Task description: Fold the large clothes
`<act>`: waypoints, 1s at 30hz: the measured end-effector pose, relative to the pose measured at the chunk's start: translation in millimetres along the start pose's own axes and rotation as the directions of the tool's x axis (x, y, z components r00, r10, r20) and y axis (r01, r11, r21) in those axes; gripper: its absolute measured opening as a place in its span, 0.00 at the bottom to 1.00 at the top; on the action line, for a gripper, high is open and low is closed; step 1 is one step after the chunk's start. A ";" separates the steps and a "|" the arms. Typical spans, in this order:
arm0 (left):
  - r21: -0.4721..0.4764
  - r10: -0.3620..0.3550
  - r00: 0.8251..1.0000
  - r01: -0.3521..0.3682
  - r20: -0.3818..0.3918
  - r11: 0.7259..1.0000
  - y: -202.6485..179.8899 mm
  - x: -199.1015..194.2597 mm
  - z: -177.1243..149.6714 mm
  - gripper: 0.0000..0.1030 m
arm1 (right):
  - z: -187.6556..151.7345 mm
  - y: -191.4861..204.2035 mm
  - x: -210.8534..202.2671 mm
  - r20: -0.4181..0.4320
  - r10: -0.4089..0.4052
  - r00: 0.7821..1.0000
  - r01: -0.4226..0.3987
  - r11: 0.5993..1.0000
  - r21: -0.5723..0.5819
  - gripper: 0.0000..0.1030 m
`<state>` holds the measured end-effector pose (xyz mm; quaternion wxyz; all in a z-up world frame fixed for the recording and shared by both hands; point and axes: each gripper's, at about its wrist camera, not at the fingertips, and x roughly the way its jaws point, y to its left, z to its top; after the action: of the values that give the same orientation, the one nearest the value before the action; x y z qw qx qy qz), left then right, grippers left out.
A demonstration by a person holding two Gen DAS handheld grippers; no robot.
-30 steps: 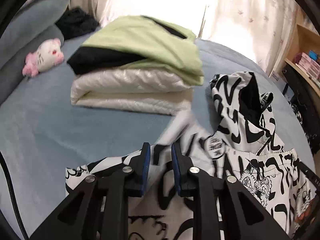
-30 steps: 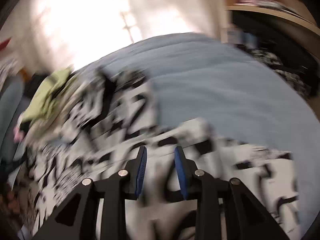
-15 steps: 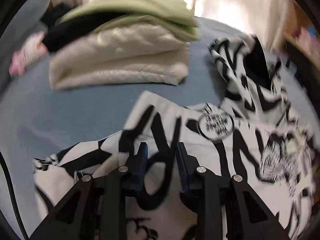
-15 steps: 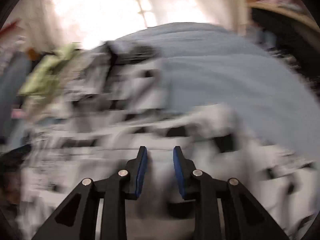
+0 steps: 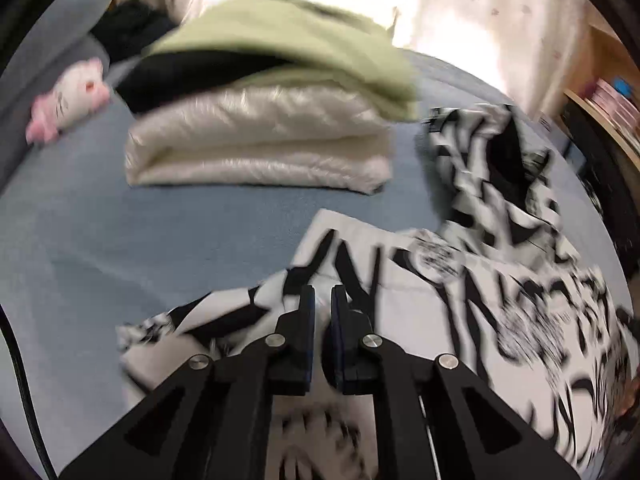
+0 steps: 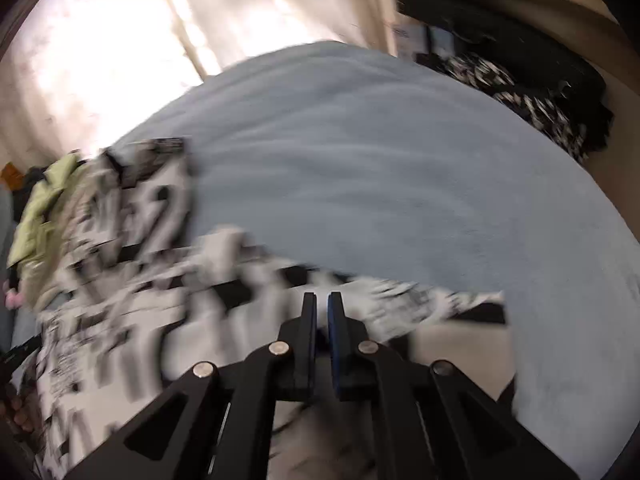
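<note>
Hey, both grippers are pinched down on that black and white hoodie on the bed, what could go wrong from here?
1. The left gripper and right gripper each seem to pinch only a thin bit of the hoodie, so the fabric may slip out during the fold.
2. The folded stack sits close behind the hoodie; a wide swing might knock its green top layer loose.
3. Both views are motion-blurred, so a fast move may fold it crooked.

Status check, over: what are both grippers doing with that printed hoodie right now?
Left gripper and right gripper both shut on black-and-white printed hoodie. Hoodie spread on blue bedspread. Folded clothes stack beyond, apart.
</note>
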<state>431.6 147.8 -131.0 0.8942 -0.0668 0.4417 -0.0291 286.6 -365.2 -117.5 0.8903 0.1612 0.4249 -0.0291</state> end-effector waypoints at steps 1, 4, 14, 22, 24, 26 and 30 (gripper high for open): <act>0.018 -0.003 1.000 0.003 -0.001 1.000 -4.6 -11.2 -5.3 0.06 | -4.1 8.3 -5.8 -0.007 0.035 0.999 -0.035 0.999 -0.007 0.06; 0.024 -0.051 0.998 0.052 -0.044 0.998 -16.6 -33.8 -28.3 0.08 | -25.4 49.0 -20.6 -0.053 0.146 0.988 -0.149 0.987 -0.055 0.15; -0.040 -0.301 0.942 0.299 -0.148 0.954 -96.2 -38.6 -81.6 0.09 | -102.6 179.9 -8.6 -0.277 0.364 0.889 -0.415 0.897 -0.153 0.22; -0.001 -0.211 0.962 0.214 -0.172 0.977 -106.3 -4.3 -89.0 0.06 | -93.9 118.2 -5.0 -0.217 0.298 0.929 -0.330 0.935 -0.127 0.12; -0.034 -0.152 0.975 0.149 -0.164 0.988 -81.6 -8.4 -84.2 0.06 | -86.0 86.2 -9.2 -0.177 0.174 0.969 -0.198 0.972 -0.129 0.14; -0.068 -0.102 0.983 0.093 -0.151 0.993 -55.1 -12.8 -80.8 0.06 | -82.3 50.0 -10.7 -0.160 0.072 0.984 -0.089 0.991 -0.100 0.15; -0.153 0.009 0.994 -0.025 -0.107 0.988 8.7 -33.6 -79.2 0.05 | -76.6 -24.1 -37.1 -0.118 -0.005 0.993 0.011 0.999 0.053 0.12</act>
<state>348.3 152.6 -153.4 0.8619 -0.1304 0.4899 0.0092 201.2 -367.2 -140.3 0.8590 0.1845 0.4763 -0.0345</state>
